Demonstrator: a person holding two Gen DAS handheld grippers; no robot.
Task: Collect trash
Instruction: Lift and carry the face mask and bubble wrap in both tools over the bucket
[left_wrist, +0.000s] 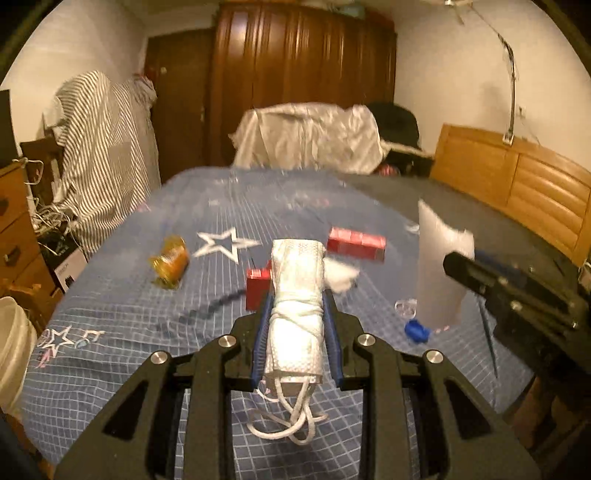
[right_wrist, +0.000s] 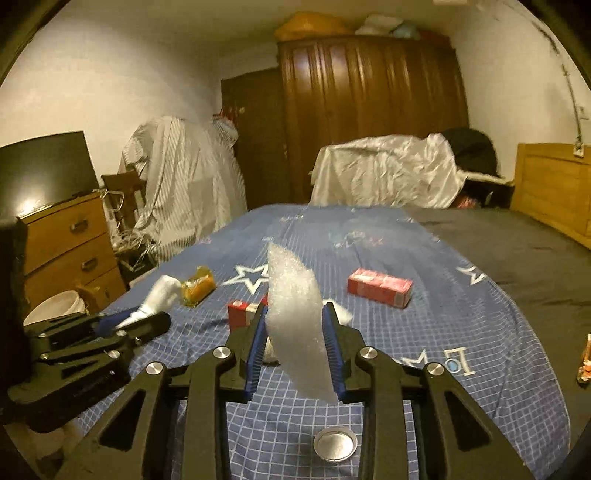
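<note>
A rolled white face mask (left_wrist: 295, 288), bound with its own ear loops, is clamped between the blue pads of my left gripper (left_wrist: 297, 295) above the blue bedspread (left_wrist: 129, 314). My right gripper (right_wrist: 295, 308) is shut on a curved sheet of bubble wrap (right_wrist: 295, 332), held upright over the bed. In the left wrist view the right gripper (left_wrist: 480, 275) enters from the right with the sheet (left_wrist: 436, 258). In the right wrist view the left gripper (right_wrist: 147, 319) shows at the left with the mask (right_wrist: 160, 295).
On the bed lie an orange wrapper (left_wrist: 170, 264), a long red box (left_wrist: 356, 243), a small red box (left_wrist: 256, 291), a white tissue (left_wrist: 341, 275), a blue cap (left_wrist: 417, 330) and a round metal lid (right_wrist: 335, 445). A white bucket (right_wrist: 55, 306) stands left of the bed by the drawers (right_wrist: 70, 240).
</note>
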